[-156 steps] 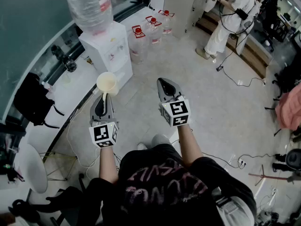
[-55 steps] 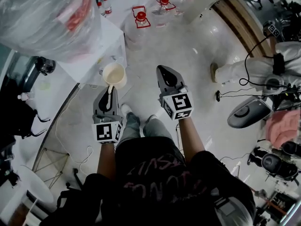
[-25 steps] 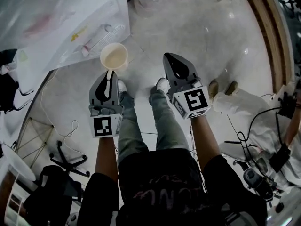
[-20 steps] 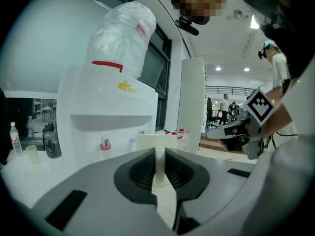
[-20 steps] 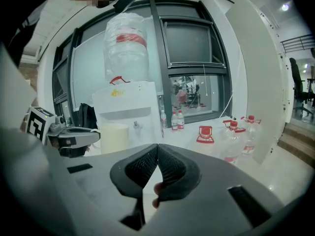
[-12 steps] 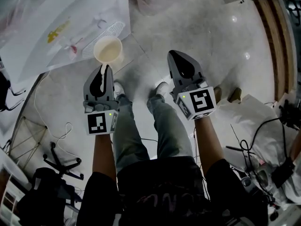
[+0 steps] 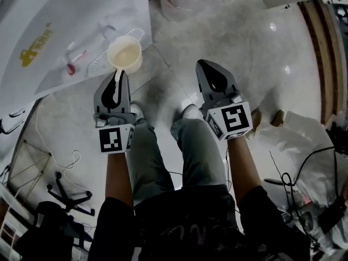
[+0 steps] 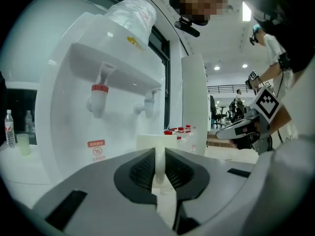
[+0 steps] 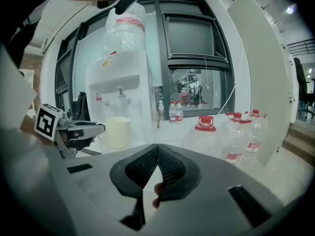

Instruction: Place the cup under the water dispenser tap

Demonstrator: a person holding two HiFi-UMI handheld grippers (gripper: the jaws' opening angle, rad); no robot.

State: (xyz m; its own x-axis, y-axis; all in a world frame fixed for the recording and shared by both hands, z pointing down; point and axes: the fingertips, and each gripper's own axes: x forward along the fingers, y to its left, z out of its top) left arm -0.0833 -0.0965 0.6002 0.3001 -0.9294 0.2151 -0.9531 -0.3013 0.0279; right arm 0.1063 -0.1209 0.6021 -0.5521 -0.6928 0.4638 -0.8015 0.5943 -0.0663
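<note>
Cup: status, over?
Left tool shut on cup handle. Right tool shut, empty. Cup upright, held near dispenser taps, not set down. Nothing in between.

No txt legible anywhere. Water dispenser front: small red label w/ round red symbol under it, chars too small to read. Yellow logo on dispenser top, unreadable. Bottle on top: red print, blurred. B/w square marker on left gripper cube, another on right gripper cube: patterns only, no letters/nos.
</note>
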